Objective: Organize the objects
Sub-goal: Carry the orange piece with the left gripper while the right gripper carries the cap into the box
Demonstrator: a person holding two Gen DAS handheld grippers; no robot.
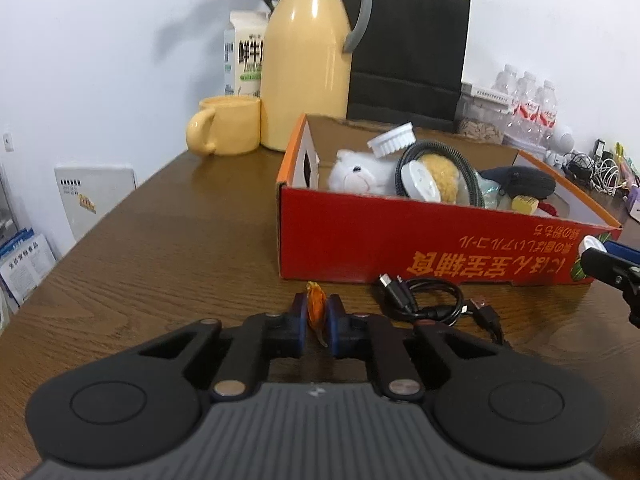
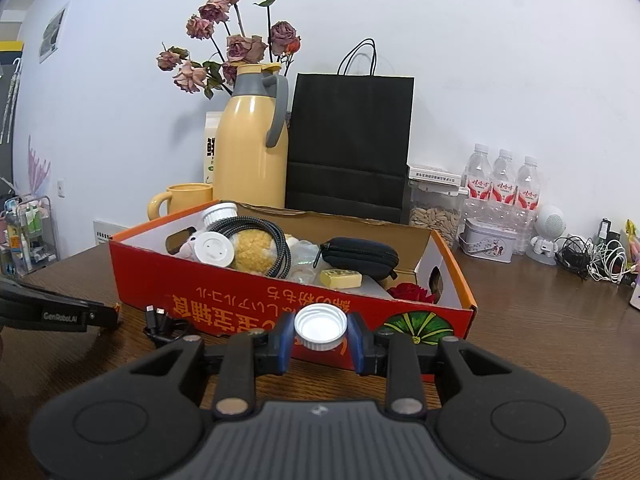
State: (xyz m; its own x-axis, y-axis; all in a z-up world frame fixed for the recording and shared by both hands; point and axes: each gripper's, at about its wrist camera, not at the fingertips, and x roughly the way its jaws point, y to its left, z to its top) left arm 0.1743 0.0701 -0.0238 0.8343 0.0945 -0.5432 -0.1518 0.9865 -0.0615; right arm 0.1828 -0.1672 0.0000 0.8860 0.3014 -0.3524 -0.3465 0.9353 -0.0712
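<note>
The left gripper (image 1: 317, 312) pinches an orange wrapper (image 1: 315, 308) low over the tabletop (image 1: 160, 272), the red box (image 1: 400, 240) at its one o'clock. The right gripper (image 2: 321, 330) clasps a white cap (image 2: 321, 327) before that box.

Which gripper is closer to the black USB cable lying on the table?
Left. The left gripper, shut on an orange wrapper, sits right beside the black USB cable. The right gripper, holding a white cap, is farther along the red box.
</note>
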